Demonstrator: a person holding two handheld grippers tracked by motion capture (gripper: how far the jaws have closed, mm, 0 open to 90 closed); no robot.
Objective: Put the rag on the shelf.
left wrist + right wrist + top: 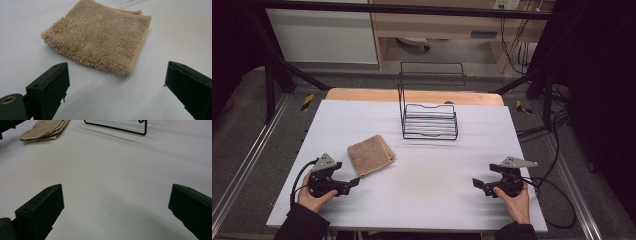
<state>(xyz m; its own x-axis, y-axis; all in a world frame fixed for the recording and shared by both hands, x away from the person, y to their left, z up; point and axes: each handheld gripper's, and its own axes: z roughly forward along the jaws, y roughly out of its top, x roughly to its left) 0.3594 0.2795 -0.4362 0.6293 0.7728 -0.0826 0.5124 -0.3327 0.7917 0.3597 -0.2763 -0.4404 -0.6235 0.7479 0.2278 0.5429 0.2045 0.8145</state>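
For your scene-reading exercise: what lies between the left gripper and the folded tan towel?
Nothing: the left gripper view shows bare white table between the open left gripper and the towel.

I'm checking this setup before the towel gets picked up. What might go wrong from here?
The folded towel lies in loose layers, so the open left gripper may pinch just the top layer and let it unfold. The white table cover could get caught along with the pile. The wire rack looks light, so it may slide or tip if nudged. The right gripper sits far from both.
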